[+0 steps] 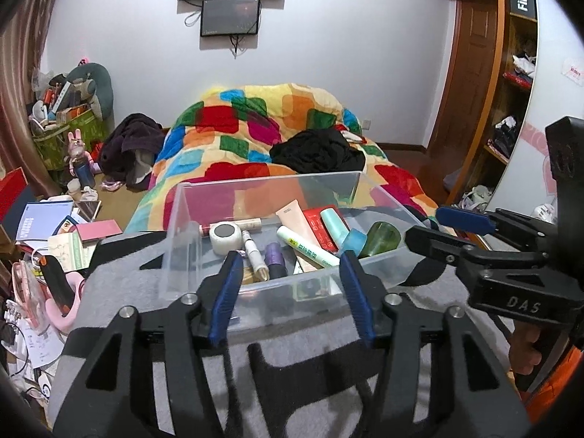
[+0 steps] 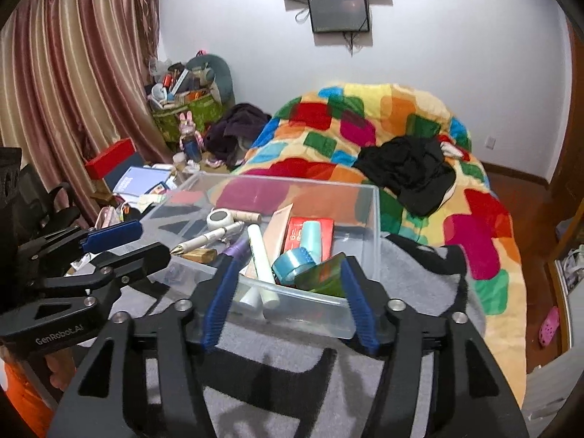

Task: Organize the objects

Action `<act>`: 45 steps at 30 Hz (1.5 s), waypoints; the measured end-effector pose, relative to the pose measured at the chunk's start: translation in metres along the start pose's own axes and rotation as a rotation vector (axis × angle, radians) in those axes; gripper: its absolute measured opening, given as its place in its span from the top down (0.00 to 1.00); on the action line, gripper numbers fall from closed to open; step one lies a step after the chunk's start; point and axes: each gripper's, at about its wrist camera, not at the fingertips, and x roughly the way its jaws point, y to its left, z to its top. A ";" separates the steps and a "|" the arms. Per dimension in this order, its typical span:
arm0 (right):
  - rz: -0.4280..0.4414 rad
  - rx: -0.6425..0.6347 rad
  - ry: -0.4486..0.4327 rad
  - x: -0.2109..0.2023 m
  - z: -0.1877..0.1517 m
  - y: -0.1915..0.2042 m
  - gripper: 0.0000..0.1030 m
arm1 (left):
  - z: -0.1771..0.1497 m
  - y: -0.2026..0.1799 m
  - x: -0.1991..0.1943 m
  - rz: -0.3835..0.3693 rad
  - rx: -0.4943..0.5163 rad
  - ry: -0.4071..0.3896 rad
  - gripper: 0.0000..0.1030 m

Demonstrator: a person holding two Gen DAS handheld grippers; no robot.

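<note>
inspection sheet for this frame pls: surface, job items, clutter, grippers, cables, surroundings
surface: grey and black blanket under the bin.
job's things: clear plastic bin holding white tape roll, red box, blue tape roll, green piece.
clutter: books and papers piled at the left.
grippers: left gripper and right gripper both open, empty, at the bin's near wall.
cables: wires hang below the wall screens.
surroundings: colourful quilt, curtain.

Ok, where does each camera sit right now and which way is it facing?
Left wrist: on the left gripper, looking down over the clear bin toward the bed; own blue-padded fingers open, right gripper at right.
Right wrist: on the right gripper, same bin from its right end; left gripper at left.
Shared: bin, colourful quilt, wall screens.
</note>
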 end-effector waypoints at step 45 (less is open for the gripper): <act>-0.042 0.026 -0.037 -0.029 -0.035 0.006 0.20 | -0.030 0.002 -0.021 0.012 -0.050 -0.025 0.11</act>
